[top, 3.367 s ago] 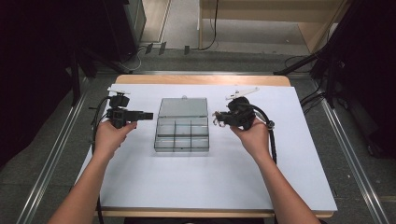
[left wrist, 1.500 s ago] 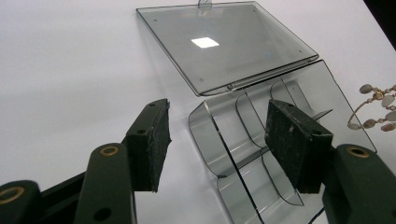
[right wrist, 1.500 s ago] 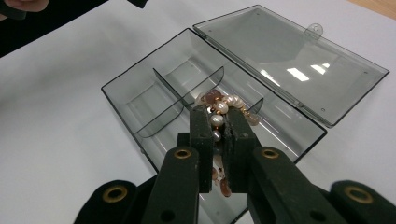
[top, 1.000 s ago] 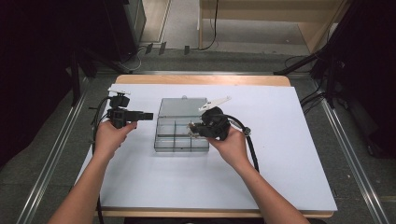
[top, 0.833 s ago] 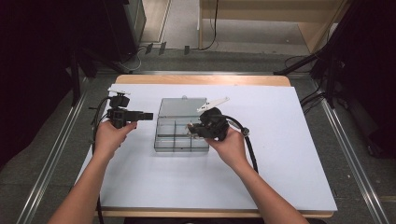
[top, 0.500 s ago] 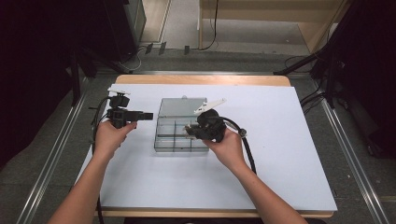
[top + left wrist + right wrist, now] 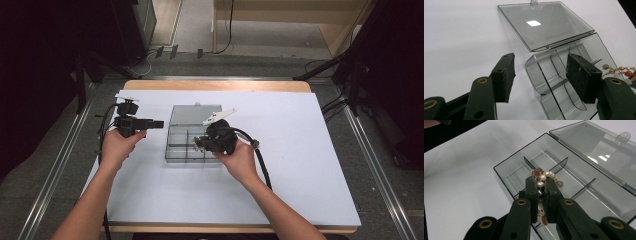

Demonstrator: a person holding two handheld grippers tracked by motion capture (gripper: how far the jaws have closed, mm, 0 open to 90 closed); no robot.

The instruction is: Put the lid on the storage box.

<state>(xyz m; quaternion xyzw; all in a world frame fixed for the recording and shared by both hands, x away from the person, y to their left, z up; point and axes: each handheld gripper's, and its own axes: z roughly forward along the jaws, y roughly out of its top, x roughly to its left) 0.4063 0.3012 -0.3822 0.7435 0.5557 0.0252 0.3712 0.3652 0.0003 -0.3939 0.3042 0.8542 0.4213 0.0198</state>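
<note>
Your right gripper clamped on bead bracelet over box; left gripper open, empty. Risk: beads snag divider, spill outside.

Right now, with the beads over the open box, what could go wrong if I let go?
The right claw pinches the bead string above a divider of the clear compartment box, so it may drape across two compartments. Loose beads hang below the claw and could snag on a wall. The left claw stands open beside the box, not steadying it, so the box might slide.
</note>
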